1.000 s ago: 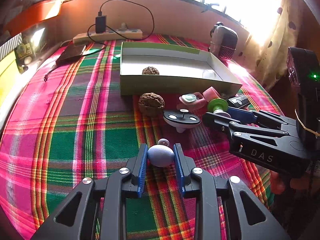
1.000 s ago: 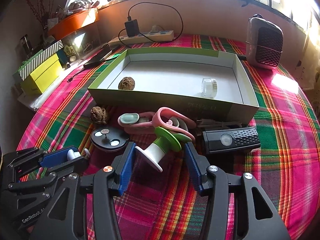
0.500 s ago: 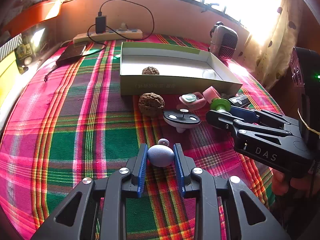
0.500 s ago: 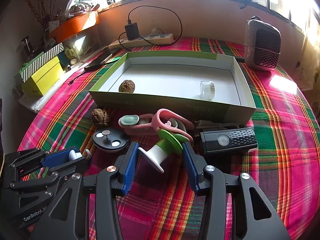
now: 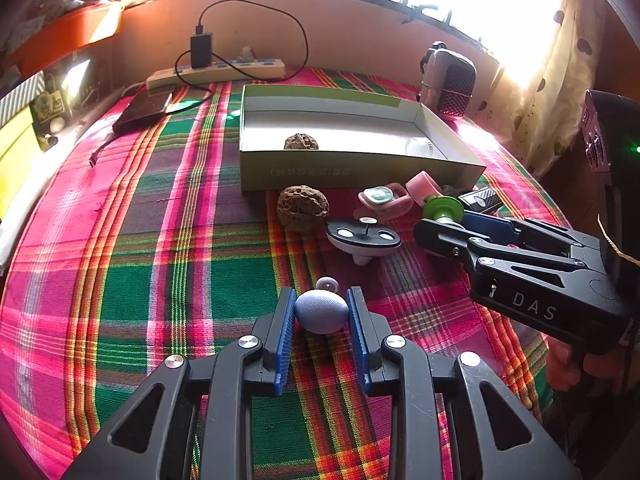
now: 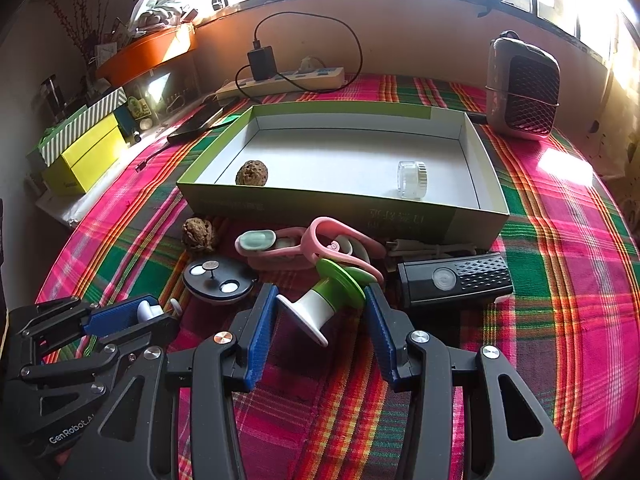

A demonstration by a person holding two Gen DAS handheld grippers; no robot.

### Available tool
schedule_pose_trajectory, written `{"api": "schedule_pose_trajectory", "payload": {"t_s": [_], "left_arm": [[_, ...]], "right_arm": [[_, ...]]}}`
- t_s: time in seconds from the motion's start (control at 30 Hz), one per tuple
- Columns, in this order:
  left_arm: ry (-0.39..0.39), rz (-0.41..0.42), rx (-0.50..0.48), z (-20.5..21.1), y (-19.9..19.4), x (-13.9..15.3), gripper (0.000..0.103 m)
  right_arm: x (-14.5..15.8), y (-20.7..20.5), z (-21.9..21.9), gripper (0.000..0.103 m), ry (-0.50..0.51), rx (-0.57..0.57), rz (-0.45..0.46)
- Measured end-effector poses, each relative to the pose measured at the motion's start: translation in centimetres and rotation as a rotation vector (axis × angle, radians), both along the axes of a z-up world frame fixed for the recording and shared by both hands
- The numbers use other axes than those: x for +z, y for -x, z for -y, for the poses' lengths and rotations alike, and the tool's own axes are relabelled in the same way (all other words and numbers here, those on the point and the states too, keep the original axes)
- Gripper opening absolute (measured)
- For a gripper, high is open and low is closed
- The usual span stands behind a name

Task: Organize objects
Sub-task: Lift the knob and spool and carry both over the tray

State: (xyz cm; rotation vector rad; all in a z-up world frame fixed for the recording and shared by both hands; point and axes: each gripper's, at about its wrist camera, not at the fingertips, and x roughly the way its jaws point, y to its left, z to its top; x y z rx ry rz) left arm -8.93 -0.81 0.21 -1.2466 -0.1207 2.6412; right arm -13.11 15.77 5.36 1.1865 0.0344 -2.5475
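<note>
Left gripper (image 5: 321, 307) clamps the pale blue egg (image 5: 321, 311). Right gripper (image 6: 320, 312) pinches the green-and-white spool (image 6: 326, 300), lying slantwise across its pads, the box (image 6: 340, 204) straight ahead.

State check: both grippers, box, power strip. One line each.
left gripper: shut on blue egg-shaped piece
right gripper: jaws around the green-and-white spool, which lies tilted on the cloth
green box: open, no lid; holds walnut and clear jar
power strip: black charger plugged in
</note>
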Motion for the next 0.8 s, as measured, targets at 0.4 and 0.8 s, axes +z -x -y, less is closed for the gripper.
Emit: {"api": "schedule_pose_trajectory", "payload": {"t_s": [0.4,0.8], "left_arm": [[0.026,-0.001,0.000,-0.5,0.0,0.6,0.024],[0.043,-0.065,0.001,-0.7,0.6,3.5,0.024]], "right_arm": [[0.3,-0.4,-0.1,0.046,0.013,0.018,-0.005],[2.7,-0.4,-0.9,0.046,0.054,0.036,-0.044]]}}
